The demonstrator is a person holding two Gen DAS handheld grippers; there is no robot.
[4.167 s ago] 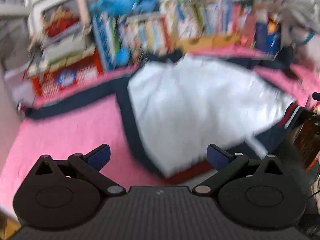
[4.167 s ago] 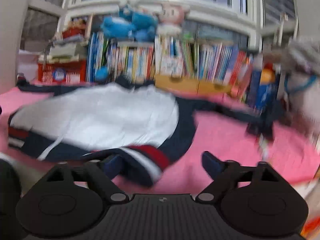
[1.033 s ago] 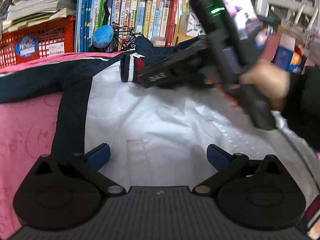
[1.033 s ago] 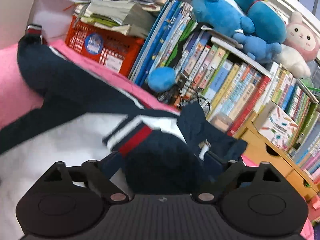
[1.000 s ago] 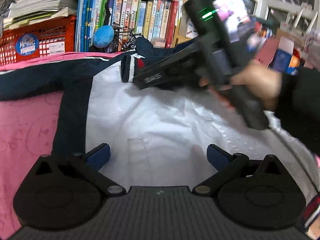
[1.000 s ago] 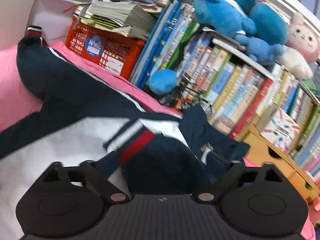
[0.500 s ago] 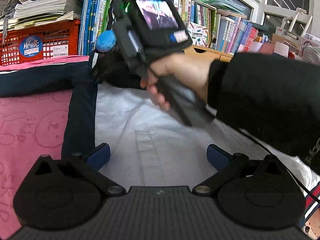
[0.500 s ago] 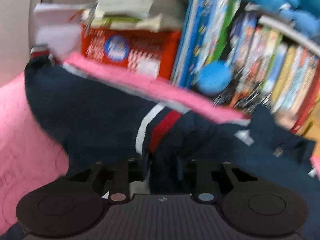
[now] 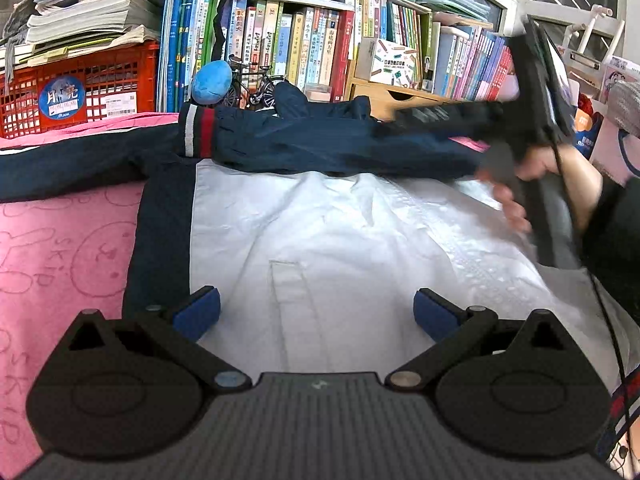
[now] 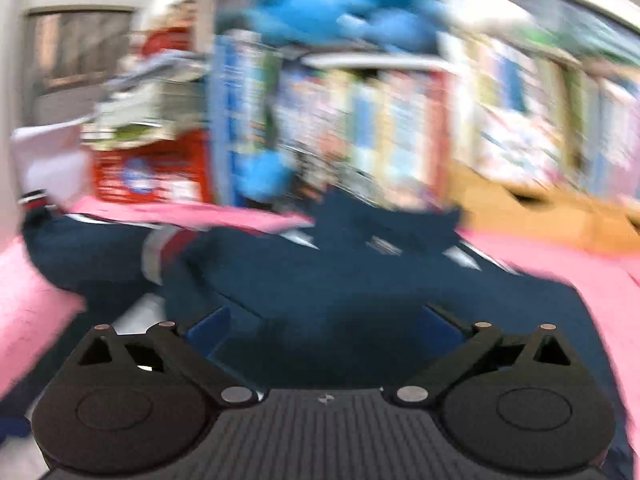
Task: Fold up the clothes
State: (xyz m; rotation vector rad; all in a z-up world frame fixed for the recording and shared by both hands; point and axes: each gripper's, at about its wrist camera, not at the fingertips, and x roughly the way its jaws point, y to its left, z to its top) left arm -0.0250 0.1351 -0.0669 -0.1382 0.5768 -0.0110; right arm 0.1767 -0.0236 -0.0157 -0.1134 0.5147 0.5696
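Note:
A white and navy jacket (image 9: 340, 232) lies flat on the pink mat (image 9: 60, 240). One navy sleeve (image 9: 320, 144) is folded across its upper edge, and the sleeve's striped cuff (image 9: 196, 130) ends at the left. My left gripper (image 9: 316, 314) hangs open over the white panel with nothing between its fingers. My right gripper (image 9: 400, 122), blurred, is at the right end of that sleeve, held by a hand (image 9: 560, 172). In the right wrist view my right gripper (image 10: 324, 328) has its jaws opening wide. The navy sleeve (image 10: 320, 280) lies under them, not pinched.
A red crate (image 9: 80, 92) with stacked papers, a row of books (image 9: 300, 40), a blue plush ball (image 9: 212, 82) and a wooden box (image 9: 400, 96) line the far edge of the mat. The person's dark sleeve (image 9: 616, 240) fills the right side.
The right gripper, shut on the sleeve near its cuff half a second ago, has let go and pulled back to the right. The sleeve now lies across the jacket. The left gripper stayed put.

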